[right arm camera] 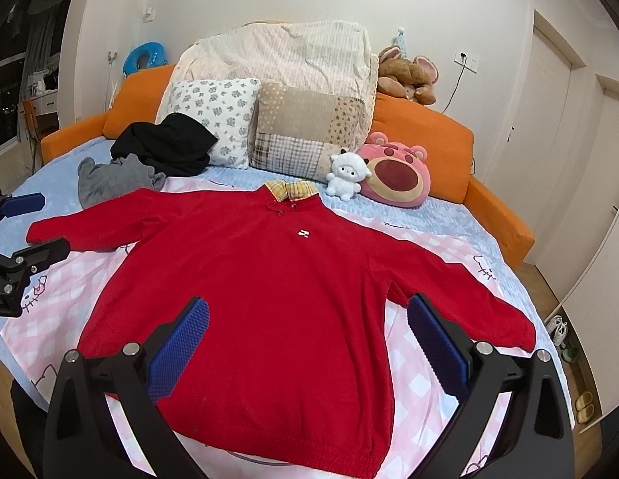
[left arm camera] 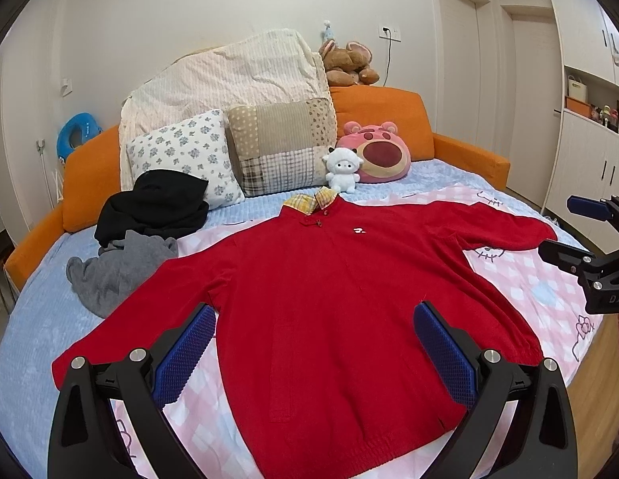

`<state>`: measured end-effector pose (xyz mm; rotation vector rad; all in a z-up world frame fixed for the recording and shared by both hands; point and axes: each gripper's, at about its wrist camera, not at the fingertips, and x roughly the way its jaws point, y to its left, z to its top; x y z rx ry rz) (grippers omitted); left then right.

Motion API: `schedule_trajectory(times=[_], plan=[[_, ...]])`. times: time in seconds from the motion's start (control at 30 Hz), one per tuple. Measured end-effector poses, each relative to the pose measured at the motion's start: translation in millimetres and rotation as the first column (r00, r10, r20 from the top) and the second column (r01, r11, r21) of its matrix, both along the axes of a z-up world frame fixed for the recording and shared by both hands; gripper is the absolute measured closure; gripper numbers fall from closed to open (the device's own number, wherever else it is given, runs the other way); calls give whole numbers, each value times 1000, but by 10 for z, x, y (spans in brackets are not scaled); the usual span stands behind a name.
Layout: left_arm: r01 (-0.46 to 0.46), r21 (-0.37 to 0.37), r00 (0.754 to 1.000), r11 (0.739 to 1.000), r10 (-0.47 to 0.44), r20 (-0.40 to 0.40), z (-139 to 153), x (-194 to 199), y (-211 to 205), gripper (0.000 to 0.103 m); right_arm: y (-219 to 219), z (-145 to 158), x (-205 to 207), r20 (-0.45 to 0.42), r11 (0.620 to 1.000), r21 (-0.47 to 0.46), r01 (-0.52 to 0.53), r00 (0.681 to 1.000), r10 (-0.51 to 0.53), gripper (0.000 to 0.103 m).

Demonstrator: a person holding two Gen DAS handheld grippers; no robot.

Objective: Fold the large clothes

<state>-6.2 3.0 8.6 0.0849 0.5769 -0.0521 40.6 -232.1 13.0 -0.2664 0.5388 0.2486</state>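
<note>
While both the left gripper (left arm camera: 315, 353) and the right gripper (right arm camera: 309, 345) are held wide apart and empty above the hem, the red sweater (left arm camera: 329, 299) is seen flat on the pink sheet (left arm camera: 529, 279); the sleeves at 9 and 3 o'clock are best pinched by their cuffs and laid inward, away from the grey garment (left arm camera: 113, 275) at 10 o'clock.

Left gripper (left arm camera: 315, 349) and right gripper (right arm camera: 309, 343) hover, jaws spread wide.
</note>
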Motion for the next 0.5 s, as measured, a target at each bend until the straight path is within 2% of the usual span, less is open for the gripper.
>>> schedule_trajectory(times=[0.5], plan=[[12, -9, 999, 1000, -12, 33, 100, -104, 2, 2, -3, 90, -94, 24, 1000, 22, 7, 1000, -7, 5]])
